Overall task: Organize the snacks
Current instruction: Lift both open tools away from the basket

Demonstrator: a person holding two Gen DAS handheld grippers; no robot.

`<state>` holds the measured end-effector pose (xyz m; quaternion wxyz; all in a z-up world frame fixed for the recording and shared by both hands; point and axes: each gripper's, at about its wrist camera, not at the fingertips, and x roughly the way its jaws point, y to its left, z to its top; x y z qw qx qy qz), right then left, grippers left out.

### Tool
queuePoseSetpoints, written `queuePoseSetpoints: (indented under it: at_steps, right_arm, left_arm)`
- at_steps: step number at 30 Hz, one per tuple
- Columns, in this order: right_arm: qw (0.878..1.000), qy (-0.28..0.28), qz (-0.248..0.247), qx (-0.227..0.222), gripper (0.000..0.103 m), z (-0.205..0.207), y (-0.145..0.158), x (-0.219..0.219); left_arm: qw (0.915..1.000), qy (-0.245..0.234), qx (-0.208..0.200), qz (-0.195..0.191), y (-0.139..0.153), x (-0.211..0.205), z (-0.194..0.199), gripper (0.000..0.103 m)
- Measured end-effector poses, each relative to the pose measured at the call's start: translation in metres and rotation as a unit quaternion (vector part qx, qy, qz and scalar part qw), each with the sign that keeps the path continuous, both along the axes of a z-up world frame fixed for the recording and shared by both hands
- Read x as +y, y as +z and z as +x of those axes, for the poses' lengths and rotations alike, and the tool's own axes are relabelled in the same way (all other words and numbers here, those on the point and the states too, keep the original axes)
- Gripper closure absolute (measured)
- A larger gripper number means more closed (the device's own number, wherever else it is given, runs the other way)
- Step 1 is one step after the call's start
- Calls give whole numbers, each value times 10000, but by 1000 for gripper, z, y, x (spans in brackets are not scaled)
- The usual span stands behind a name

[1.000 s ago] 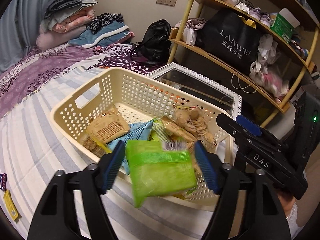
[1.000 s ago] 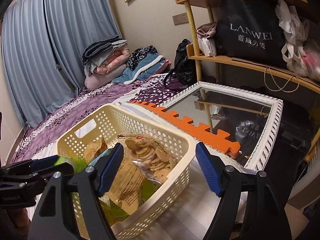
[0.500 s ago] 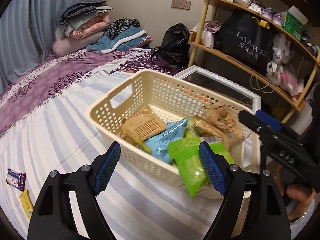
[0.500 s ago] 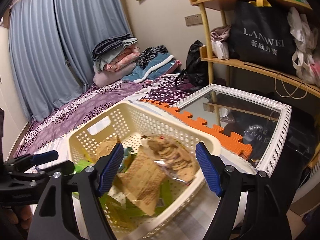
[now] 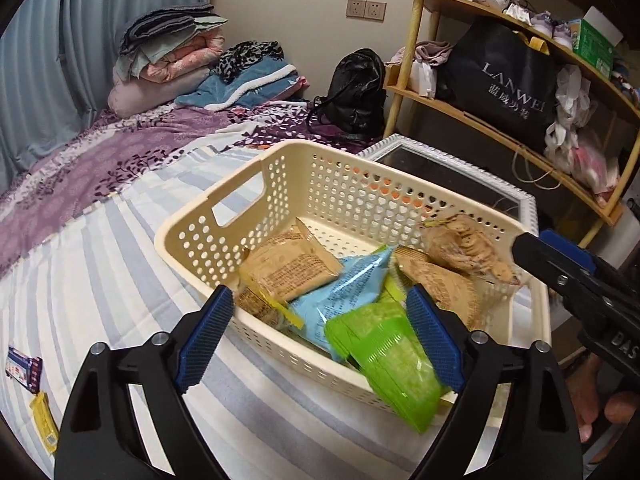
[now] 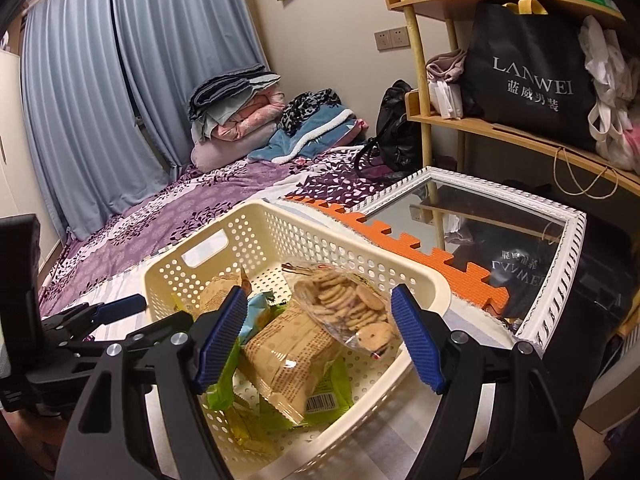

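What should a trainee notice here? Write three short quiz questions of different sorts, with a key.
1. True or false: the left gripper is shut on the green packet.
2. Where does the clear bag of round cookies lie? A) in the basket B) on the shelf C) on the mirror
3. Fill in: ___ small wrappers lie on the striped sheet, left of the basket.

Key: 1 false, its jaws stand open and empty; 2 A; 3 two.

Blue curtains (image 6: 100, 92) — wooden shelves (image 6: 500, 128).
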<state>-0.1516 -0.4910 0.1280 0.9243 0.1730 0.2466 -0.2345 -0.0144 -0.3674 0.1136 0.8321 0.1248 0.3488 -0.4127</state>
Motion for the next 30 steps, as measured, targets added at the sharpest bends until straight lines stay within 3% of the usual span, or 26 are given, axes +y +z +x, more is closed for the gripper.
queuePoseSetpoints:
  at_steps: [5, 15, 23, 30]
  right_arm:
    - [10000, 30, -3, 9, 29, -1, 0, 1]
    - [10000, -15, -1, 3, 29, -4, 0, -2]
    - [10000, 71, -48, 11, 29, -2, 2, 5]
    - [9999, 72, -70, -45, 29, -4, 7, 6]
  left_arm:
    - [9997, 46, -62, 214, 2, -8, 4, 9]
    - [9998, -178, 23, -68, 35, 41, -3, 9]
    - [9981, -563, 184, 159, 18, 47, -31, 9]
    - [9992, -241, 114, 314, 6, 31, -13, 9]
